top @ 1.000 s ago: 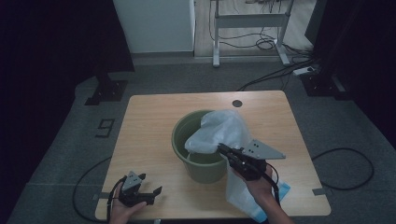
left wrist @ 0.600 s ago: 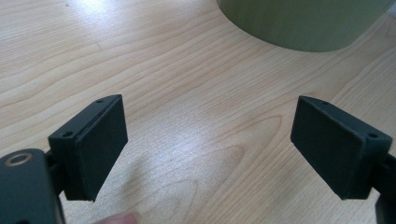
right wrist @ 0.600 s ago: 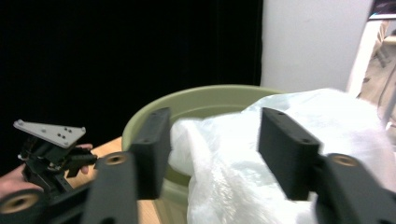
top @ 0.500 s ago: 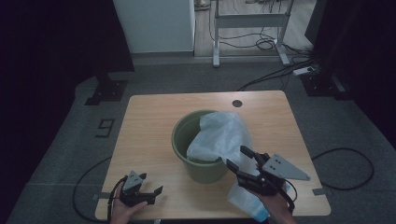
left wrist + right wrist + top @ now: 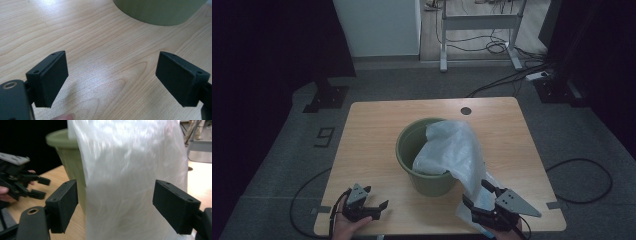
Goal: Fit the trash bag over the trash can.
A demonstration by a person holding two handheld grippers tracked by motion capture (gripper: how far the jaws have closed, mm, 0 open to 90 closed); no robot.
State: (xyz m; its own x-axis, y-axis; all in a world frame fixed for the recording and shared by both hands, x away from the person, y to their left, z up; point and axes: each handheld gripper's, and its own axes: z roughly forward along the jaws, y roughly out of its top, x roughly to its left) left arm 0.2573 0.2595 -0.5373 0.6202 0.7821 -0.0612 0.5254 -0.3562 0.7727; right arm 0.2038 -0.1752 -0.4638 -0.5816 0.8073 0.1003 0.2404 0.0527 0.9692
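Right tool [image 5: 476, 199] just let go of plastic bag [image 5: 451, 152], jaws spread wide, dropped lower; bag ahead of it, draped over green bucket [image 5: 409, 145]. Left tool [image 5: 374, 206] wide, empty, idle on tabletop [image 5: 372, 125]. Regrasp likely next.

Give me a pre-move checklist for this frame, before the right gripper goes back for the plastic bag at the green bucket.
1. Right gripper open: ok; its jaws have just been opening, and the translucent white plastic bag hangs ahead of them, pads apart from it.
2. Bag seated in the round olive-green plastic bucket: not ok; it drapes over the near right rim onto the light wooden table.
3. Bucket upright: ok.
4. Left gripper open and free: ok; bare tabletop between its pads.
5. Bag mouth spread around the rim: not ok.
6. Bucket contents beneath the bag: cannot tell.
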